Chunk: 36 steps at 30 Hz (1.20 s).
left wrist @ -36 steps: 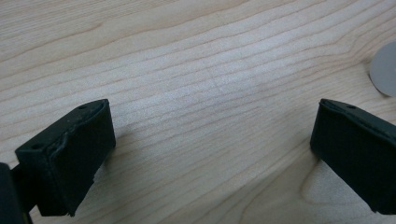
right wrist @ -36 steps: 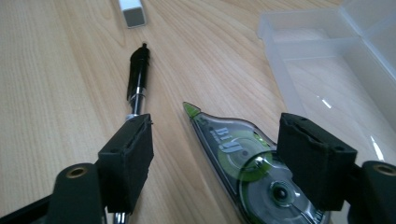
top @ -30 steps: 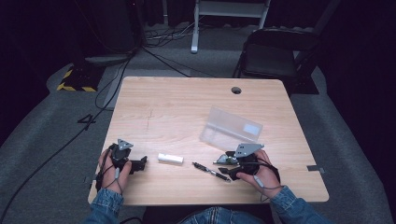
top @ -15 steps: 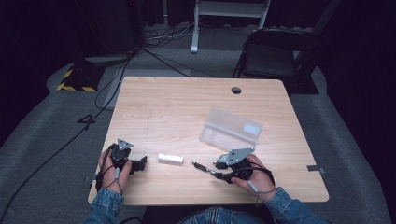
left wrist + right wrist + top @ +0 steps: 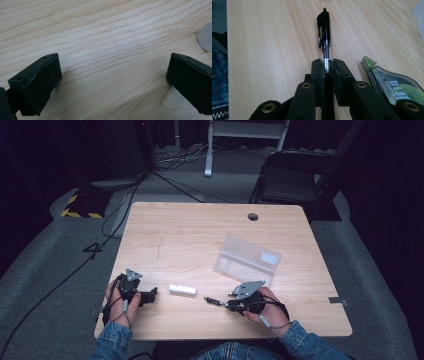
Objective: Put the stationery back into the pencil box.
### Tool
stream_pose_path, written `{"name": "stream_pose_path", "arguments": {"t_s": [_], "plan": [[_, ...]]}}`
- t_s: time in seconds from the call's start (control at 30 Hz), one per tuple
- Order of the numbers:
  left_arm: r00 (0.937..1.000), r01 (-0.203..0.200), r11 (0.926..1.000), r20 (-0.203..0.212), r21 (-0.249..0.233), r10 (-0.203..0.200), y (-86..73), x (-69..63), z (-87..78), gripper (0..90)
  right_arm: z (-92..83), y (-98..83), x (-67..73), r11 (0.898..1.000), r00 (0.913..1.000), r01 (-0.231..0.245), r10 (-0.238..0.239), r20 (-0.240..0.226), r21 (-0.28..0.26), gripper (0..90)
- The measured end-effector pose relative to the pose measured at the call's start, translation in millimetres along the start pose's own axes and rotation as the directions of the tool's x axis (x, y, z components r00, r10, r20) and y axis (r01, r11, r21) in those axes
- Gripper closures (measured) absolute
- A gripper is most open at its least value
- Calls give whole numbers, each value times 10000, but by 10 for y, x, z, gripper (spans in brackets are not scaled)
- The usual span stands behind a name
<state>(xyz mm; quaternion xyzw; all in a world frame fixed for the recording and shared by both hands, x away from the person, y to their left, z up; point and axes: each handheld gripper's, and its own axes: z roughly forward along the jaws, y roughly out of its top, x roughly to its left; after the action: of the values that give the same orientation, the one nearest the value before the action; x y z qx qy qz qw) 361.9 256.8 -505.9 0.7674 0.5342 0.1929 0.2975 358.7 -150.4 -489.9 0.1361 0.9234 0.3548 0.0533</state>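
Observation:
A black pen with a clear barrel lies on the wooden table, near the front edge. My right gripper is shut on its barrel; the jaws have just been closing with the pen between them. In the high view the pen sticks out to the left of the right gripper. My left gripper rests at the front left, and its jaws stand wide open over bare wood with nothing between them.
A small white block lies between the two grippers. A clear plastic case sits behind the right hand. A green correction tape dispenser lies just right of the right gripper. A black chair stands beyond the table.
The right gripper has slid a little left and toward the front edge over the pen, and its jaws have closed on the barrel. The left gripper has stayed still.

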Motion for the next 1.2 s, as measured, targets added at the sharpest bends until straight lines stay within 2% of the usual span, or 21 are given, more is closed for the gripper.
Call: {"name": "stream_pose_path", "arguments": {"t_s": [0.27, 0.57, 0.73, 1.2], "plan": [[10000, 3, 10000, -8, -12, -3, -1, -1, 1, 2, -135, 50, -14, 9990, 9999, -97, 94, -74, -436, 797], [10000, -1, 10000, 11, 11, 1, 0, 1, 0, 2, -332, 101, -92, 9962, 9999, -84, 93, 101, -862, 796], [10000, -16, 10000, 47, 10, 16, 5, 0, 5, 0, -444, 140, -133, 9961, 10000, -24, 31, 77, -885, 796], [9999, -100, 9999, 38, -10, 100, 36, -7, 32, 0, -645, 167, -260, 9950, 9994, -197, 223, 251, -974, 796]]}}
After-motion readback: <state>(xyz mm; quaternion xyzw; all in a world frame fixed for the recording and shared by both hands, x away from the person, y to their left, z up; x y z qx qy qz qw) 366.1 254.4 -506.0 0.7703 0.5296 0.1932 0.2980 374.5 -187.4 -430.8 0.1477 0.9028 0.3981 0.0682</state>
